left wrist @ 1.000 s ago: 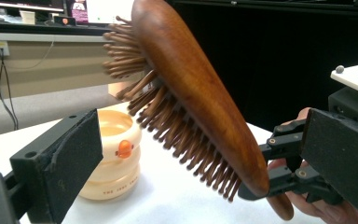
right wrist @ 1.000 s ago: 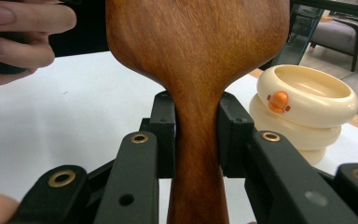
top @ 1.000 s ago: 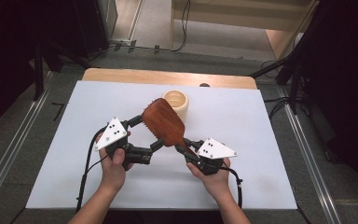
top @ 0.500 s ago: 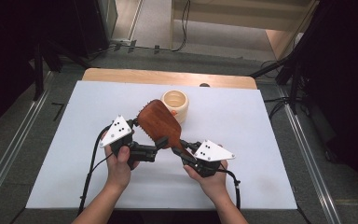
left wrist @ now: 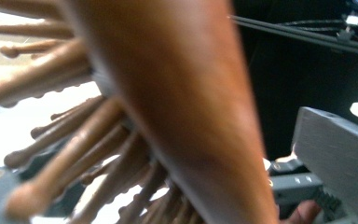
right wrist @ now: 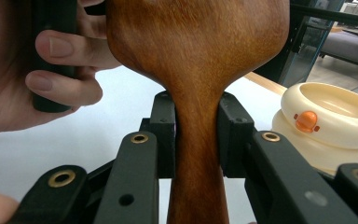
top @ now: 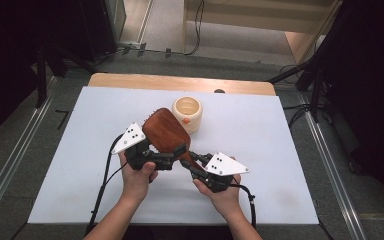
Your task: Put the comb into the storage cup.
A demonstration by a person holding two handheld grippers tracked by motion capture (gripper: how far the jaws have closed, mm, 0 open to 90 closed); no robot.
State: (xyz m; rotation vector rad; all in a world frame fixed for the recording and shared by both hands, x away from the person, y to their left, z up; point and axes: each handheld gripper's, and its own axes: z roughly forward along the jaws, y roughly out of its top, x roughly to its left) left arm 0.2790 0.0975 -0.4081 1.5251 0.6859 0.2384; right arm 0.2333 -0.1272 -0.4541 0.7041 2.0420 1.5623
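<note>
Both tools grip the wooden hairbrush (top: 163, 133) — right tool (right wrist: 196, 140) clamps its handle, left tool (top: 174, 154) its head.

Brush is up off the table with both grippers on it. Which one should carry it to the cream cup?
Right, probably. The right gripper is clamped squarely on the hairbrush handle and sits nearer the cream cup. The left gripper only meets the head's edge.

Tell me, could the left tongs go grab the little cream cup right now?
Probably not yet. The left tongs seem busy gripping the wooden hairbrush, which the right tongs clamp by its handle. The brush head also sits between them and the cream cup. They would likely have to let go first.
</note>
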